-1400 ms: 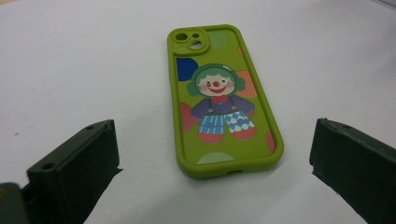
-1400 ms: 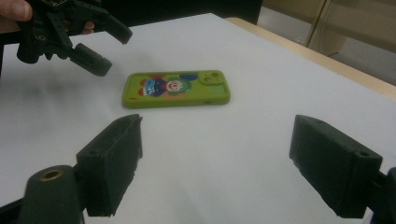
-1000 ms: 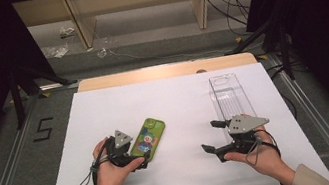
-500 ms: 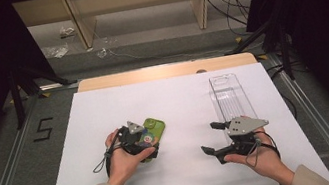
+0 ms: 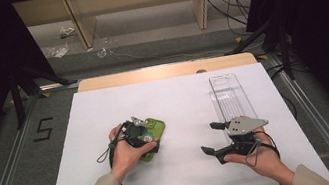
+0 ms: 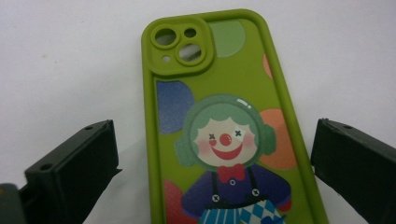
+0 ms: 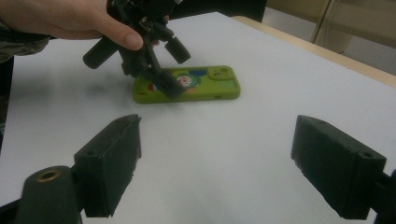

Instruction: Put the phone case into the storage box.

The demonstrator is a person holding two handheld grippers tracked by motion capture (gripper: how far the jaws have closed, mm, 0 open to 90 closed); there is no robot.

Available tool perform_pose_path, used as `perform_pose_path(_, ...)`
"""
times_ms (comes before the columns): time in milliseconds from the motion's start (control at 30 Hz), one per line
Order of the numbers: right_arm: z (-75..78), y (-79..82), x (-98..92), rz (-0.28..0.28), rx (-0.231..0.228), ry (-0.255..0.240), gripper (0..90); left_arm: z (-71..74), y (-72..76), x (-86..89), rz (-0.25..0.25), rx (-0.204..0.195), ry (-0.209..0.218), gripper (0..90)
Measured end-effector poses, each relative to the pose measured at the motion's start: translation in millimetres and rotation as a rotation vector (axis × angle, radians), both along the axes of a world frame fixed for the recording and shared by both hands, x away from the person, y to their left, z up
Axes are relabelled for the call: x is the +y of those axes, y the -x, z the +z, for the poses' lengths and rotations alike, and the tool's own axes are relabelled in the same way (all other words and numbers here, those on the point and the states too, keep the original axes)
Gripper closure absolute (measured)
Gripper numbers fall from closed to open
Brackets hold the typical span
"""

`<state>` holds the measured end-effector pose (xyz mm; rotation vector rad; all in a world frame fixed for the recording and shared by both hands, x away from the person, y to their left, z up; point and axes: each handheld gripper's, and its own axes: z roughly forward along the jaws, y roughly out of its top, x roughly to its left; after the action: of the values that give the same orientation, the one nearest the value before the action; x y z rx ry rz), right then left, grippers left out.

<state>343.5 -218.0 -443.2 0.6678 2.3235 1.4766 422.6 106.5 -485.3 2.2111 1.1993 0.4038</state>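
A green phone case point(image 6: 224, 135) printed with a cartoon clown lies flat on the white table point(image 5: 179, 100), left of the middle, with its camera cut-out at the far end. The left gripper point(image 5: 145, 137) hangs right over the near part of the case, held in the person's left hand point(image 5: 126, 152). In the left gripper view its fingers point(image 6: 77, 170) stand apart, one on each long side of the case with white table showing between each finger and the case's edge, so they straddle it without pressing on it. The right gripper view shows the same gripper tilted down over the case from the near side. Well to the right, the right gripper point(image 5: 213, 137) rests low over bare table in the person's right hand point(image 5: 259, 157), pointing left toward the case; its fingers point(image 7: 109, 161) are wide apart with nothing between them. Just beyond it, near the right edge of the table, lies a clear plastic tray point(image 5: 230, 95), running from near to far.
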Motion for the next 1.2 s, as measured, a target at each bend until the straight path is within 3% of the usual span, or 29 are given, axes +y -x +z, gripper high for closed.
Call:
perform_pose_path(300, -1.3, -0.5, 0.5, 0.004, 0.006, 0.002, 17.0, 0.5, -5.4, -3.1, -0.020, 0.034, -0.029, 0.2)
perform_pose_path(833, -2.4, -0.4, 1.3, 0.014, 0.015, 0.005, 16.9, -1.7, -13.6, -4.3, -0.031, 0.105, -0.026, 1.4)
perform_pose_path(1200, -2.6, -0.1, 1.7, 0.018, 0.017, 0.007, 16.9, -0.8, -15.0, -8.3, -0.009, 0.122, -0.047, 2.2)
